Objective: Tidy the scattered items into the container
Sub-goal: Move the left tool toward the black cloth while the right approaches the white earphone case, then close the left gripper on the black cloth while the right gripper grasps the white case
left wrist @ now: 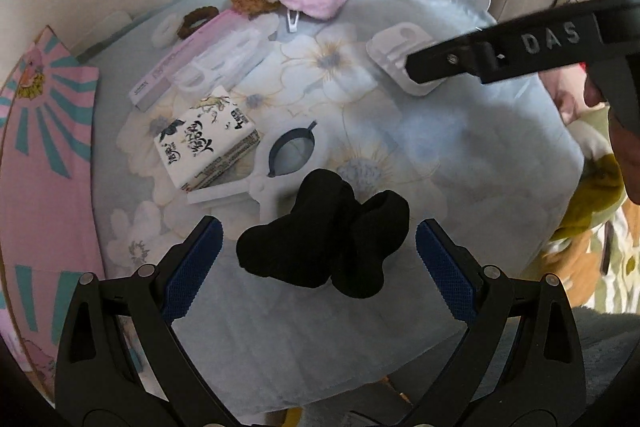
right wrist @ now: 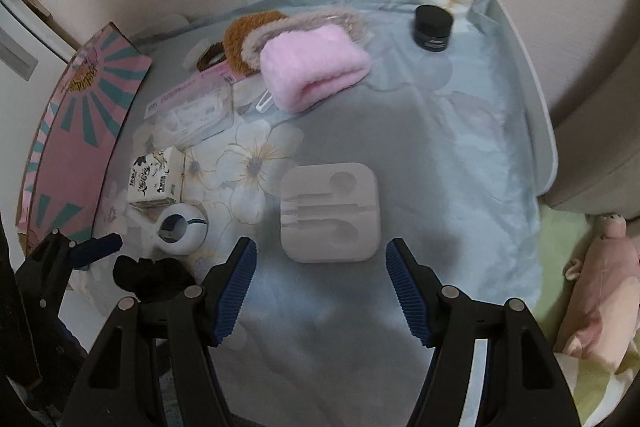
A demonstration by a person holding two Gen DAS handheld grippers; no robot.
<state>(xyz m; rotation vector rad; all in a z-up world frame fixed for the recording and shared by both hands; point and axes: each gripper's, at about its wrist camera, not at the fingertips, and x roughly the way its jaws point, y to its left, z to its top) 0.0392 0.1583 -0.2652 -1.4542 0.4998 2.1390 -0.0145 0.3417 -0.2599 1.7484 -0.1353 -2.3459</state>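
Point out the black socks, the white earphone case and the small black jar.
black socks (left wrist: 324,239), left wrist view, middle of the bundle.
white earphone case (right wrist: 329,211), right wrist view, centre of its top face.
small black jar (right wrist: 433,27), right wrist view, side wall below the lid.

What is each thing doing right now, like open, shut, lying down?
Left tool: open, around the black sock.
Right tool: open, nothing held.
Earbud tray: empty, lying flat.
Jar: lid on, upright.
Pink towel: folded.
Tissue pack: lying flat.
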